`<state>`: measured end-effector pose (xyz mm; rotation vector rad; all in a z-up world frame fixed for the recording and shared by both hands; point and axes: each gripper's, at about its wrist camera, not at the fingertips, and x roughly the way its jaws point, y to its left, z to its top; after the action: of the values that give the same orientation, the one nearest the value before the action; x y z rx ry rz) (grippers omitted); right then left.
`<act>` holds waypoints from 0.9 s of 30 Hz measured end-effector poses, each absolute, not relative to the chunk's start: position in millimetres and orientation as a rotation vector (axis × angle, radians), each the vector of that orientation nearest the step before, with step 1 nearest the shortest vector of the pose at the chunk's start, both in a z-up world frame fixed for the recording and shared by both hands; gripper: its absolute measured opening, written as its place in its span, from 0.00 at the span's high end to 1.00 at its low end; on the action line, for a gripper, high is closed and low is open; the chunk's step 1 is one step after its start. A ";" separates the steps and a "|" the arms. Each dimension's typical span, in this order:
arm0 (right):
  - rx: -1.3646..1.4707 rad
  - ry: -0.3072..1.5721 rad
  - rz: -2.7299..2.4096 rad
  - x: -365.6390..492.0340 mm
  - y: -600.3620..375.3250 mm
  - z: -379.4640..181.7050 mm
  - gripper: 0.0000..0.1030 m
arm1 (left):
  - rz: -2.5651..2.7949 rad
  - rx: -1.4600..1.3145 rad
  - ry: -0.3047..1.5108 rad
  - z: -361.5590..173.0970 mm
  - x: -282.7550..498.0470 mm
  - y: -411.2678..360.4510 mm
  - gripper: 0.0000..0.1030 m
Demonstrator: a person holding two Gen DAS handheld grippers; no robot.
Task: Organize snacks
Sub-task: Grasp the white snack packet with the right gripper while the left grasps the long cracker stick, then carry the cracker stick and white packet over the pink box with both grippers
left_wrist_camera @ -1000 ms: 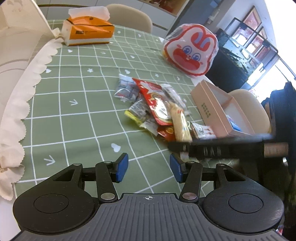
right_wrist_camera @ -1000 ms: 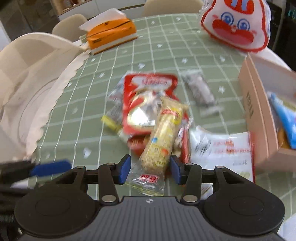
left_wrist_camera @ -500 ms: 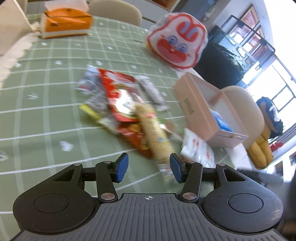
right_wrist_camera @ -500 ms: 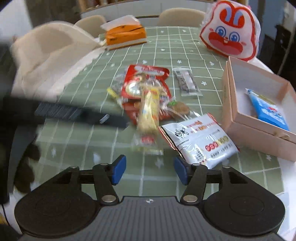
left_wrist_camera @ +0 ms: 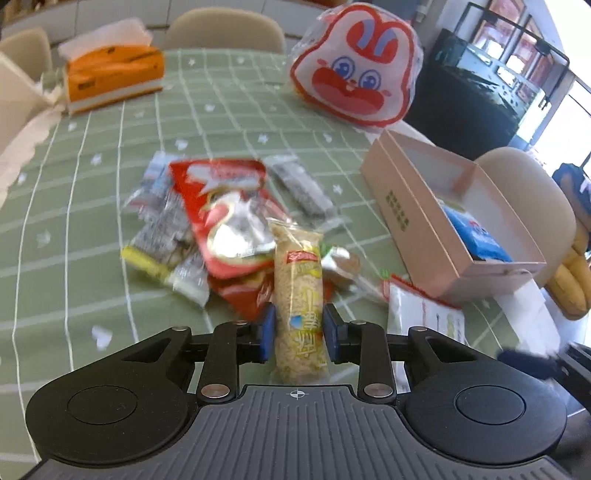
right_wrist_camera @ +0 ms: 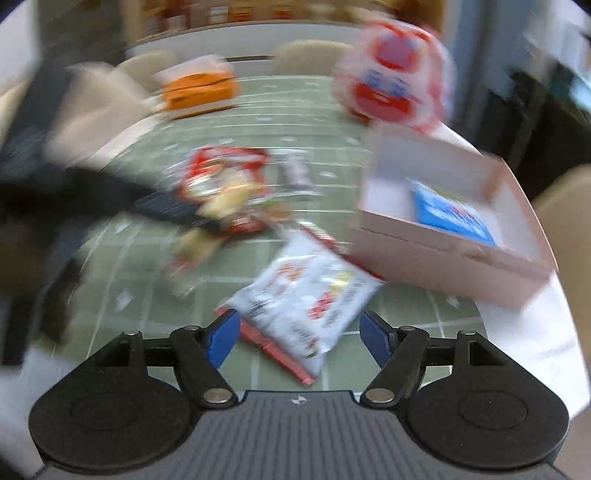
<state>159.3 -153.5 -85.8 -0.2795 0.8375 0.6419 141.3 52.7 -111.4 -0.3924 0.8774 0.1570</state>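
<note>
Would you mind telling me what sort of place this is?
Probably a home dining room: a table with a green checked tablecloth, beige dining chairs around it, and a tissue box.

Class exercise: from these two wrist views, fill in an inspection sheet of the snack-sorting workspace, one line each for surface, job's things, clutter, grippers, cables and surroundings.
Surface: green checked tablecloth, cream scalloped cloth at its left edge.
Job's things: yellow noodle snack pack; red snack bag; white snack bag; pink box open, blue packet inside.
Clutter: orange tissue box; rabbit-face bag.
Grippers: left hand-held gripper closing, noodle pack between its pads; right hand-held gripper opening over the white bag, not touching it.
Cables: nothing seen.
Surroundings: beige chairs; bananas at right.
</note>
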 end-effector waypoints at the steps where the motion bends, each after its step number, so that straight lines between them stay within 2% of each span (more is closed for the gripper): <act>1: -0.227 0.866 0.606 168.6 -154.7 -88.6 0.30 | 0.151 -0.403 0.885 -111.7 136.5 54.0 0.69; 8: -0.023 1.032 0.513 199.7 -147.1 -113.2 0.29 | 0.152 -0.381 0.918 -109.5 95.5 61.5 0.69; 9: -0.005 1.037 0.507 200.4 -142.2 -115.0 0.24 | 0.157 -0.387 0.919 -109.5 88.4 64.6 0.69; 11: 0.001 1.026 0.485 200.6 -132.0 -116.1 0.22 | 0.168 -0.397 0.924 -109.6 76.9 70.7 0.69; 16: -0.093 0.998 0.476 195.1 -101.9 -119.1 0.22 | 0.189 -0.404 0.937 -111.8 57.2 81.4 0.69; 18: -0.140 0.989 0.521 187.4 -94.7 -117.9 0.26 | 0.184 -0.404 0.943 -112.4 53.2 83.5 0.69; 27: -0.300 0.982 0.656 135.9 -97.9 -115.8 0.26 | 0.147 -0.400 0.957 -114.8 47.3 87.6 0.69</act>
<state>135.9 -97.9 -115.8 -0.2996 0.9818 0.6564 47.3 87.7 -114.8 -0.4004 0.9571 0.1474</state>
